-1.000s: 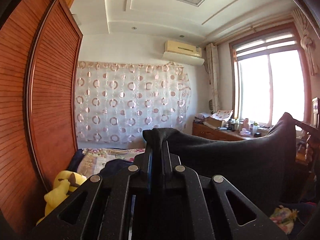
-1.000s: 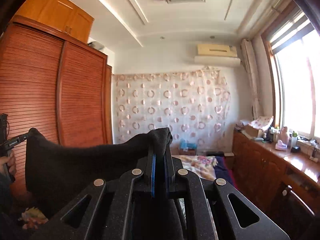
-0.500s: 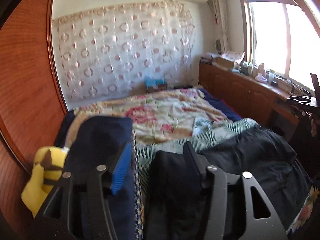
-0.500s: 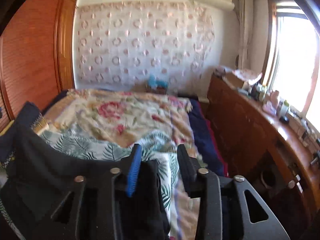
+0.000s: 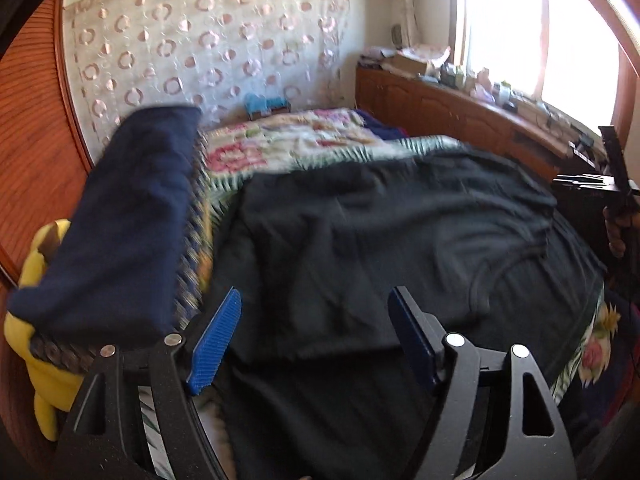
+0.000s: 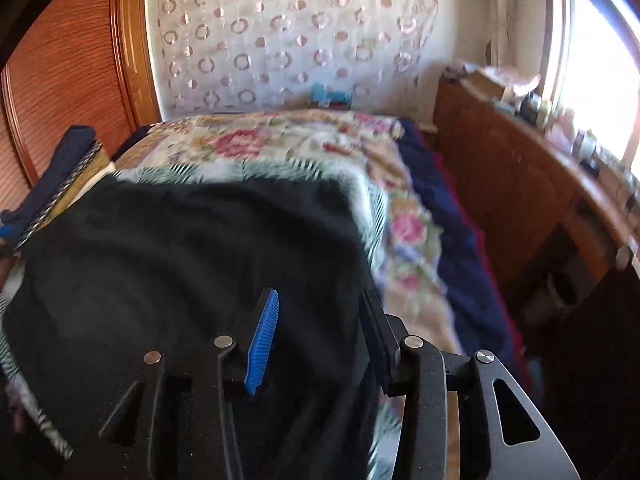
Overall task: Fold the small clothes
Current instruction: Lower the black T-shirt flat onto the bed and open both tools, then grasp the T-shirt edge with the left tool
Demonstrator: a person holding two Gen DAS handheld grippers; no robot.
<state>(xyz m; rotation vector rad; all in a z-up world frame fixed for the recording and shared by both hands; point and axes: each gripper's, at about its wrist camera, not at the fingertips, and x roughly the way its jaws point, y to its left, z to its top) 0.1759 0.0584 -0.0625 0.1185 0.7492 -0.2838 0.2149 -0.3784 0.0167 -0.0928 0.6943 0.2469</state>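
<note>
While the black short-sleeved cotton garment (image 5: 384,240) lies spread flat across the bed with the floral quilt (image 5: 288,140), both pairs of tongs hang over its near edge. The left tongs (image 5: 316,336) stand spread wide, their jaws having just been opening, with cloth lying below and between them but untouched by the blue ribbed pads (image 5: 212,344). The right tongs (image 6: 316,332) are parted less far and grip nothing; the garment's right edge runs under their gap. Only the left view shows the folded navy fabric stack (image 5: 120,220) close by, resting over a yellow plush toy (image 5: 44,360), plus the right tongs' black frame at the far side. Only the right view shows the bed's navy border (image 6: 452,224) and the wooden cabinet (image 6: 512,184) beside it.
</note>
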